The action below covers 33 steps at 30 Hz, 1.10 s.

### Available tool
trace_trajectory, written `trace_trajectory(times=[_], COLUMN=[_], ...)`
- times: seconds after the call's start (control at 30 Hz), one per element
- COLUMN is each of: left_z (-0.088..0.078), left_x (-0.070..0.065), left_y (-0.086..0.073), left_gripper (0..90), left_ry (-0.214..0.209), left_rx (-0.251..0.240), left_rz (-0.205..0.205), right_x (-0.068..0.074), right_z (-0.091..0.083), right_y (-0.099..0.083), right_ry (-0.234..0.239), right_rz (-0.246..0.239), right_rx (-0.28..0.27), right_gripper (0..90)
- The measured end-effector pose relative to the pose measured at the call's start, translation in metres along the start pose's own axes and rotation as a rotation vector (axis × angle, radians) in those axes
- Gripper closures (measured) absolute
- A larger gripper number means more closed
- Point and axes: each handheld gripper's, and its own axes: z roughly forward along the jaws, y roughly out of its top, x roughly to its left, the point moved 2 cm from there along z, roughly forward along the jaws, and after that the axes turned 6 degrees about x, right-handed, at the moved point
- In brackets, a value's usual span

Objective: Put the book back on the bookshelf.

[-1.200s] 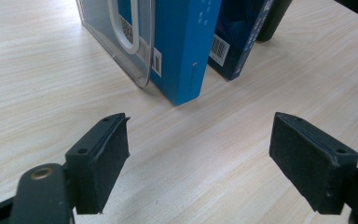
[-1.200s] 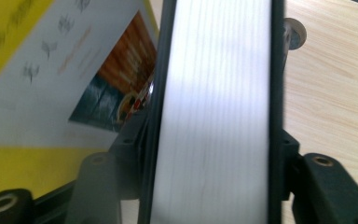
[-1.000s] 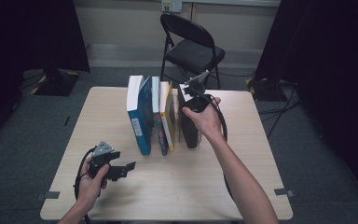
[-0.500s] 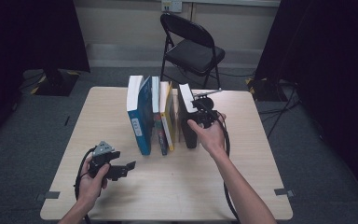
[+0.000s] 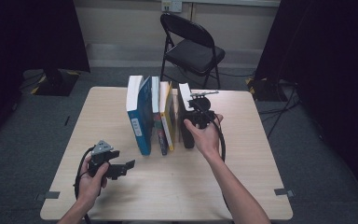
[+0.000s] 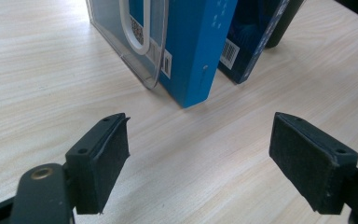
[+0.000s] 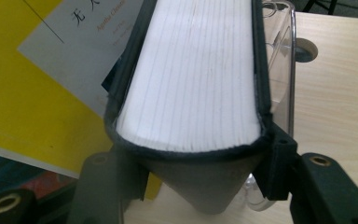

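1. Our right gripper (image 7: 200,186) now straddles the spine end of the dark hardback (image 7: 193,79). In the right gripper view one black jaw sits against each cover, and the jaws have just been closing with the book between them. They appear to touch the covers, so we read this as a pinch just taken, though how firmly we cannot tell.

2. Compared with a second ago, our right hand (image 5: 204,133) has come down and in from above the row; it now sits at the near end of the book, at the row's right-hand end.

3. The dark hardback stands upright in the high view (image 5: 185,116), in the middle of the table and nearer its far edge. A clear bookend (image 7: 279,70) stands just beside its right cover, and the yellow book (image 7: 23,93) leans on its other side.

4. Further along the row stand a thin dark book (image 5: 157,116) and the blue book (image 5: 140,116) at the left end.

5. Our left gripper (image 5: 116,168) has not shifted. It rests low near the front left corner of the table (image 5: 261,186), jaws spread wide with nothing between them, pointing at the blue book's lower corner (image 6: 191,60).

6. We judge the grasp is made and drawing the hardback out of the row comes next; the yellow book may tip once its support goes.
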Motion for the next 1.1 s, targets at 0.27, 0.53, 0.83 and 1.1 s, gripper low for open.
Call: trace_trajectory(times=[0.27,0.53,0.83,1.1], left_z=[-0.004,-0.005,-0.006,-0.009], left_x=[-0.001,-0.002,0.000,0.000], left_y=[-0.001,-0.002,-0.002,-0.003], left_gripper=[19.5,19.5,19.5,19.5], left_ry=[-0.003,0.005,0.009,0.013], left_rx=[-0.014,-0.015,-0.019,-0.025], left_rz=[-0.001,0.010,0.000,-0.001], right_x=[-0.001,-0.006,-0.003,0.002], right_z=[0.002,0.010,0.009,0.004], right_y=[-0.013,-0.025,-0.024,-0.031], right_ry=[0.088,0.108,0.111,0.111], right_rz=[-0.035,-0.083,-0.040,-0.045], right_rx=[-0.074,-0.092,-0.094,-0.086], right_gripper=[38.5,41.2,41.9,40.7])
